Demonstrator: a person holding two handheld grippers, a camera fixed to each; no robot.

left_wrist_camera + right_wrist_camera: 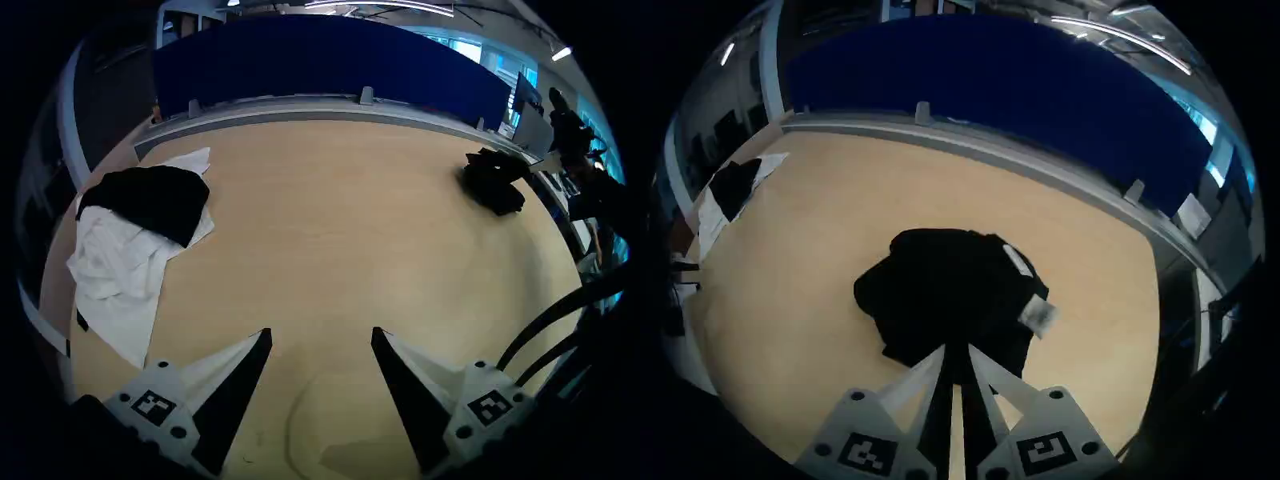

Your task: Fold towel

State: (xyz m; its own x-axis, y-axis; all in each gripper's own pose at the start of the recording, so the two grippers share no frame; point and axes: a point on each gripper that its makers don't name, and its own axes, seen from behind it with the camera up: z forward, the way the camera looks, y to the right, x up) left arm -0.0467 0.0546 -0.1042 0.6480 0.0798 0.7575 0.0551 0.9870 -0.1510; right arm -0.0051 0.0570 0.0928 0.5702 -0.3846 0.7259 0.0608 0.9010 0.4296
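A pale wooden desk (336, 240) runs up to a blue screen (320, 64) along its far edge.

In the right gripper view, the right gripper (958, 349) sits low over a crumpled black towel (952, 280), which lies alone in the middle of the desk with a small white tag on its right side. The claw is pressed almost together at the towel's near edge and appears to pinch a bit of cloth. That fits taking hold of an edge to pull the bunched fabric out flat before any fold.

In the left gripper view, the left gripper (321, 331) hovers over bare wood with its claw spread wide, holding nothing. It looks ready to take a second edge, since spreading a towel needs two grips. The same black towel (492, 180) lies well apart from it, far to the right.

At the desk's left end is a pile (120, 264) of white cloth with a dark piece on top, likely waiting its turn. Folding has not really begun.
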